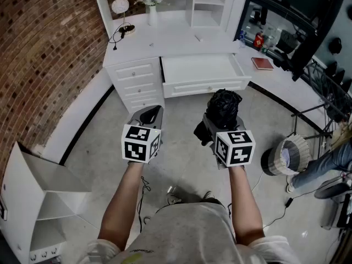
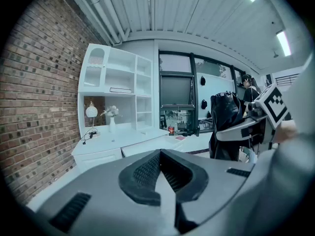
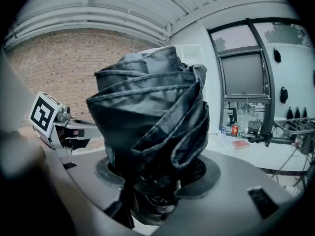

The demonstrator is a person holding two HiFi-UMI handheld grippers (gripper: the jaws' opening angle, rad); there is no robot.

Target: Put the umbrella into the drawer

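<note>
Head view puts the folded black umbrella (image 1: 224, 108) in our right gripper (image 1: 221, 122), held over the grey floor (image 1: 181, 158) in front of the drawer (image 1: 206, 86) and apart from it. Right gripper view shows the jaws of the right gripper (image 3: 157, 183) standing wide and clamped on the lower end of the umbrella (image 3: 152, 117), whose bunched fabric rises above them and fills the middle of the view. Our left gripper (image 1: 149, 114) hangs level with the right one, to its left, near it but not touching. In the left gripper view, the jaws of the left gripper (image 2: 162, 173) are closed together with nothing between them, and the umbrella (image 2: 225, 127) shows off to the right. The drawer is pulled open from the white desk (image 1: 165, 37), and we see only its white inside. On the desk stand a lamp (image 1: 120, 5) and a vase (image 1: 152, 7) of flowers, with a red book (image 1: 262, 63) on the counter to the right. A brick wall (image 1: 44, 54) runs along the left, and a white shelf unit (image 1: 38, 202) lies on the floor below it.
</note>
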